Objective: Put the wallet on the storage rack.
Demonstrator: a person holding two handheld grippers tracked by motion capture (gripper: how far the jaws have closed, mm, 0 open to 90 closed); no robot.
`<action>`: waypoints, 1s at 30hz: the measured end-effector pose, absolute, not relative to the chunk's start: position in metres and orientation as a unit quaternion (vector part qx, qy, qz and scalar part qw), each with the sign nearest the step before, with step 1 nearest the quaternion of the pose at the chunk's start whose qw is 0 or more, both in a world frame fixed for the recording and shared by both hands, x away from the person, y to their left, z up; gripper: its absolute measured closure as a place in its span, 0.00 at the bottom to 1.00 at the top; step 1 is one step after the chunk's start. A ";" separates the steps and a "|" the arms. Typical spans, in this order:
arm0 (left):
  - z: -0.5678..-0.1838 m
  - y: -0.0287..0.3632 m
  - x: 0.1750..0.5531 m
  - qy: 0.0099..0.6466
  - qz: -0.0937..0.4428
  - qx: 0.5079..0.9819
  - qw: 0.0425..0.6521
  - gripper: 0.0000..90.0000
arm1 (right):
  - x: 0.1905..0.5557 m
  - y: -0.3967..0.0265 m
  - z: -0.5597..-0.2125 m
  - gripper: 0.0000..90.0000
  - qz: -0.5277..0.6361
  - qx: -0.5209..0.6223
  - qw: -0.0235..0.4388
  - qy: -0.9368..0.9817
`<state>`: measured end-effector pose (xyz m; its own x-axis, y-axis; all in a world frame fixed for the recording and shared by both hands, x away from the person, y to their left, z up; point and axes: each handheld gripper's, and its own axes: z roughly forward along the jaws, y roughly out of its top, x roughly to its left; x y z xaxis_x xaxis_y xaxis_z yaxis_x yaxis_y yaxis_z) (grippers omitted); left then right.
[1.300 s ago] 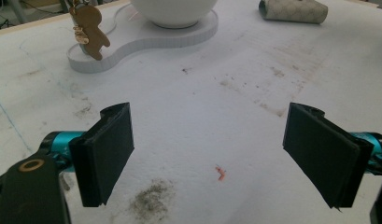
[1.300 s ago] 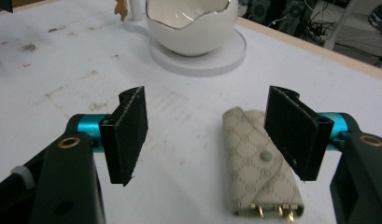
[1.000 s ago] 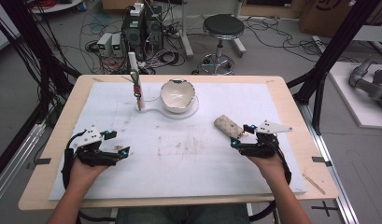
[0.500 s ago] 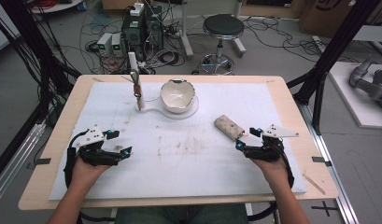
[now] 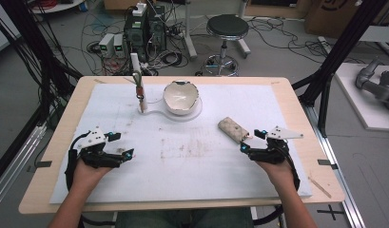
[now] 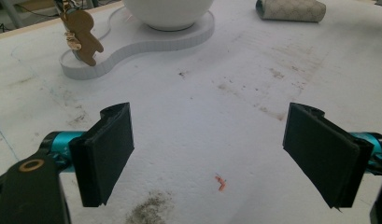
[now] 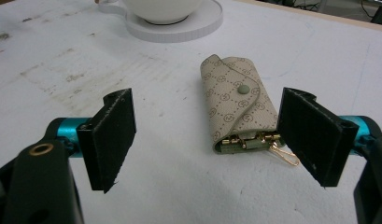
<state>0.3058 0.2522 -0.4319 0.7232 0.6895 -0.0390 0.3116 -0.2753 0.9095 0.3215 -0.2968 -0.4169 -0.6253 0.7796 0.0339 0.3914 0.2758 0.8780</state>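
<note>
Though monogram-printed, key pouch shows no readable writing.

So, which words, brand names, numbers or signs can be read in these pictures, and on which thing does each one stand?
No text can be read.
Key pouch: a repeated round monogram print, too small to read as letters.
Cardboard box on the floor: a dark mark, cut off and blurred, unreadable.
Figure-shaped charm: no lettering visible.

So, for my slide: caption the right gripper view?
Open right gripper poised around a beige key pouch lying on the white mat.
</note>
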 end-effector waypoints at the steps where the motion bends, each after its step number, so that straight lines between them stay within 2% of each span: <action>1: -0.432 0.252 0.306 0.323 0.186 0.776 0.509 0.18 | 0.322 -0.297 -0.417 0.22 0.467 0.381 0.205 0.771; 10: -0.430 0.251 0.303 0.318 0.190 0.782 0.502 0.18 | 0.326 -0.299 -0.419 0.22 0.446 0.380 0.217 0.781; 18: -0.432 0.252 0.303 0.324 0.187 0.780 0.502 0.18 | 0.349 -0.293 -0.424 0.22 0.413 0.386 0.221 0.795; 30: -0.434 0.257 0.302 0.330 0.189 0.780 0.498 0.18 | 0.384 -0.287 -0.438 0.22 0.381 0.396 0.193 0.813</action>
